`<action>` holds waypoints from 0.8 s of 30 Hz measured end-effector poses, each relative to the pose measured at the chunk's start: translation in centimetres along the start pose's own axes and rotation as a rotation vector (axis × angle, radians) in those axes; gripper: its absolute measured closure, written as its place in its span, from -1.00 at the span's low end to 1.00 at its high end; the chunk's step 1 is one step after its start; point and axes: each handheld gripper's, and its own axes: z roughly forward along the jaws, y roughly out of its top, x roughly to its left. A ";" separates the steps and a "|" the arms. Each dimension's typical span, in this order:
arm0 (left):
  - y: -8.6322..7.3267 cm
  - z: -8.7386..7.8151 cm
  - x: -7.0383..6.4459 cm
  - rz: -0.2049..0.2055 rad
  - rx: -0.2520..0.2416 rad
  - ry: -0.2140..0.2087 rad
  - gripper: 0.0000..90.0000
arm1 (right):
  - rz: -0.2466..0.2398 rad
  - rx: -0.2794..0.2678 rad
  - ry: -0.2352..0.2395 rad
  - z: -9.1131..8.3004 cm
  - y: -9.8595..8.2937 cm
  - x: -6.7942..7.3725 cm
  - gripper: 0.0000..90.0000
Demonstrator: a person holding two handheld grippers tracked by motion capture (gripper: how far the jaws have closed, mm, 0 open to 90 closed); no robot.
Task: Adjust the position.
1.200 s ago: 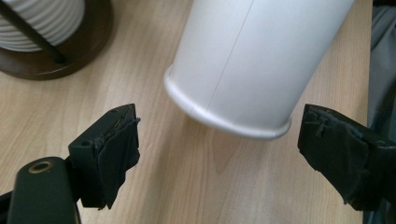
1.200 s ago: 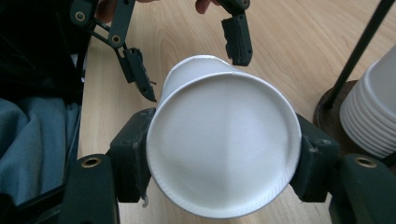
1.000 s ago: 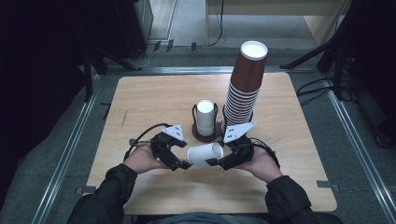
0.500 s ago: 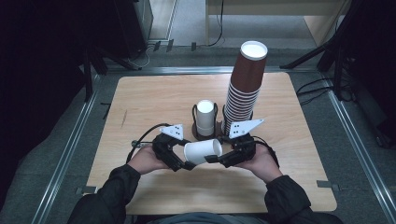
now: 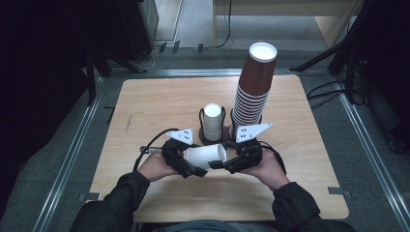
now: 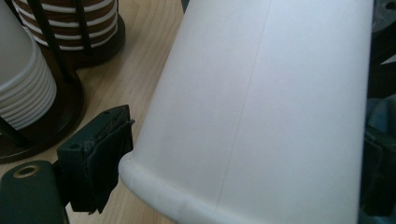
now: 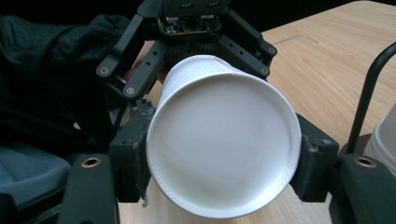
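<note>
holding a white paper cup (image 5: 207, 156) on its side between my two grippers, i keep it just above the near middle of the wooden table (image 5: 145, 111). my left gripper (image 5: 188, 166) is clamped across the cup's narrow end; in the left gripper view the cup's wall (image 6: 261, 107) runs away from me with its seam showing, and one black pad (image 6: 100, 158) presses against its rolled edge. my right gripper (image 5: 223, 164) comes in from the other side at the wide end. in the right gripper view the cup's round end (image 7: 223, 144) faces me squarely, and my two jaws sit tight against its rim on either side, pads touching paper, so both grippers are closed on the same cup. behind the cup in that view i see the left gripper (image 7: 191, 32) and a dark sleeve (image 7: 51, 70).

just beyond my hands stands a dark wire holder (image 5: 200, 126) with a short stack of white cups (image 5: 212, 121) upright in it. right beside it, to the right, a tall stack of brown cups (image 5: 254, 87) rises, leaning slightly, its white inside showing at the top. in the left gripper view both stacks sit at the upper left, the white stack (image 6: 21, 84) nearer and the brown one (image 6: 74, 23) behind it.
</note>
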 end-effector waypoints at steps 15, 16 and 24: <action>0.3 -0.4 -0.1 0.003 0.009 -0.010 -0.46 | 0.020 -0.007 0.015 -0.2 0.0 -0.1 -0.23; 0.3 -0.3 -0.2 0.004 0.015 -0.006 -0.46 | 0.017 -0.003 0.014 -0.1 0.0 -0.1 -0.23; 0.6 -0.9 -0.1 0.006 0.025 0.002 -0.44 | 0.003 0.008 0.012 0.0 -0.1 0.1 -0.43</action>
